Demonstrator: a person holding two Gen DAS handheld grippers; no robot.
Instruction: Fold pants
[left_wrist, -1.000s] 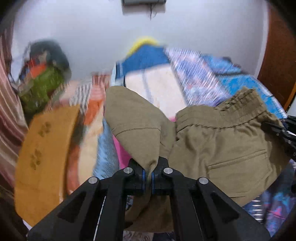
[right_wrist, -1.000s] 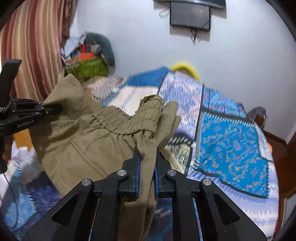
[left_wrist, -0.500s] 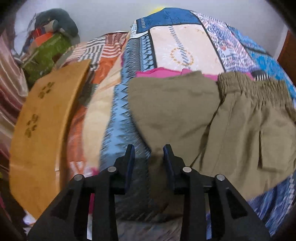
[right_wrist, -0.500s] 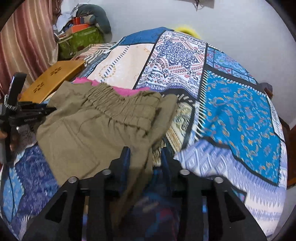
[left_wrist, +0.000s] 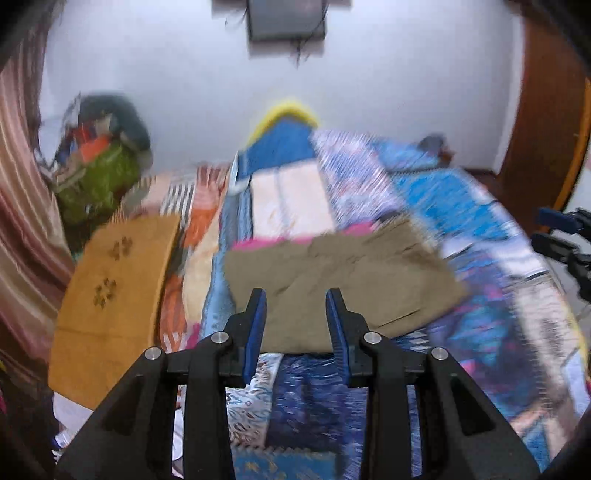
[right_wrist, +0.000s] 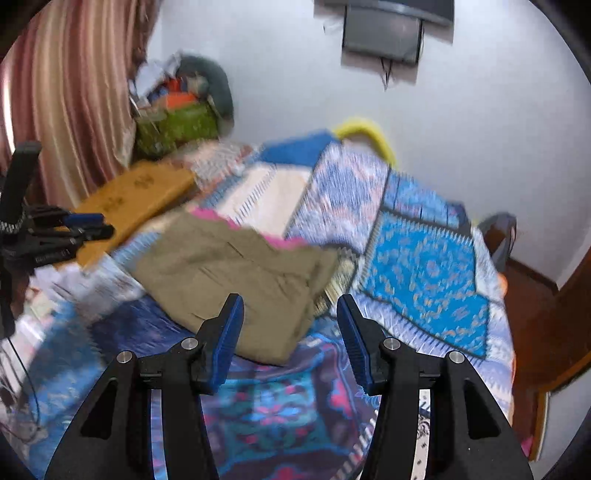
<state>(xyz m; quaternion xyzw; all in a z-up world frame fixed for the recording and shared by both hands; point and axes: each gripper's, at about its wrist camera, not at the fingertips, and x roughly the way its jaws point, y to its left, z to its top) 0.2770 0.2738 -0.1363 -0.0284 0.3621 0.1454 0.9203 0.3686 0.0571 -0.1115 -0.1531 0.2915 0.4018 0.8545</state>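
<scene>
The olive pants (left_wrist: 343, 280) lie folded in a flat bundle on the patchwork bed cover (left_wrist: 480, 332). A pink cloth edge (left_wrist: 258, 243) peeks out at their far side. My left gripper (left_wrist: 295, 295) hovers above and short of the pants, open, with nothing between its blue pads. In the right wrist view the pants (right_wrist: 236, 273) sit just beyond my right gripper (right_wrist: 290, 299). Its jaws are opening and hold nothing. The left gripper (right_wrist: 74, 229) shows at that view's left edge, and the right gripper (left_wrist: 565, 236) at the left wrist view's right edge.
A curved wooden board (left_wrist: 110, 295) with paw-shaped cutouts rests along the bed's left side. A pile with a green bag (left_wrist: 96, 181) sits by the striped curtain (right_wrist: 66, 92). A dark screen (right_wrist: 384, 33) hangs on the white wall. A wooden door (left_wrist: 546, 110) stands on the right.
Both grippers were shut on the pants a second ago. They opened and let go, then drew back and upward. The pants dropped from a lifted fold to lie flat on the bed.
</scene>
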